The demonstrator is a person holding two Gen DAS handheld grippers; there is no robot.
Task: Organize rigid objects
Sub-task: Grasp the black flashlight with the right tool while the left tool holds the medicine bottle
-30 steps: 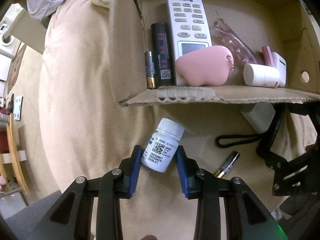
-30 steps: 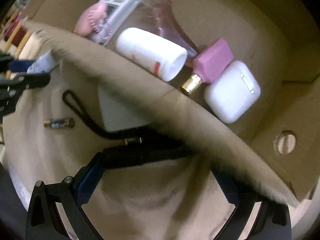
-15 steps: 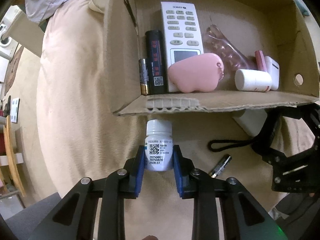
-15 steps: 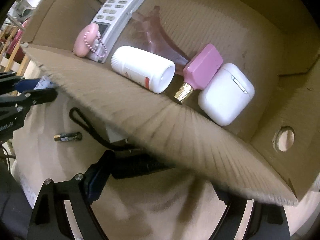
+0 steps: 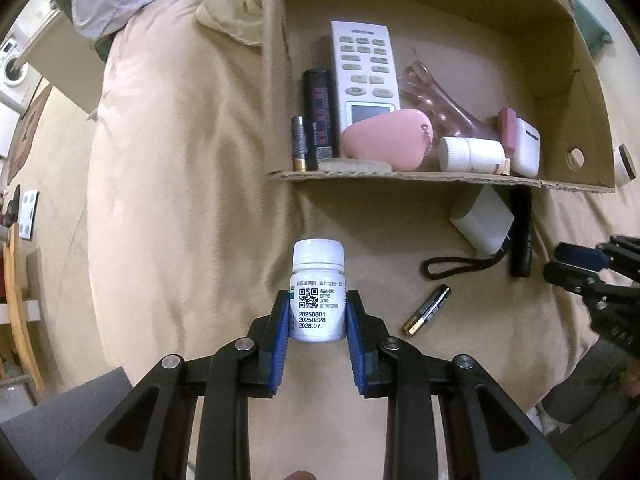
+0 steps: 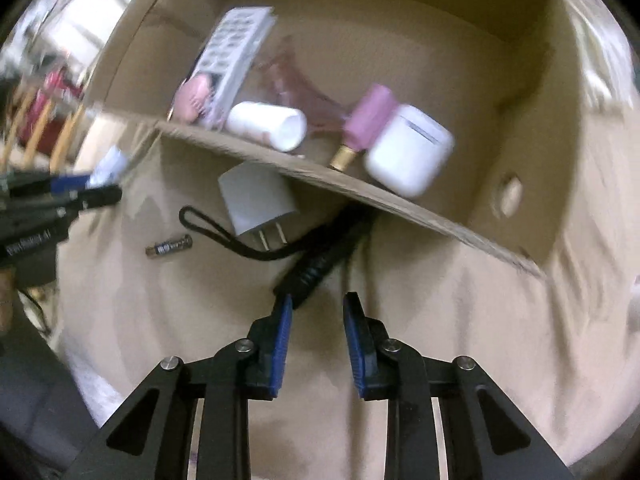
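The left gripper point(image 5: 318, 316) has lifted the pill bottle point(image 5: 318, 292), pads clamped on it; the right gripper point(image 6: 318, 316) is closing on nothing — carry the bottle level over the near wall of the box point(image 5: 440, 178).

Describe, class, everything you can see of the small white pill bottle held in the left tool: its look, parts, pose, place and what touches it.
The small white plastic pill bottle has a ribbed white screw cap and a label printed with a QR code, Chinese text and three dates. It looks closed and intact. The left tool holds it, cap pointing away from the camera, its two blue pads pressing the bottle's lower sides. It sits above the beige bedding, just before the cardboard box. Nothing else touches it.
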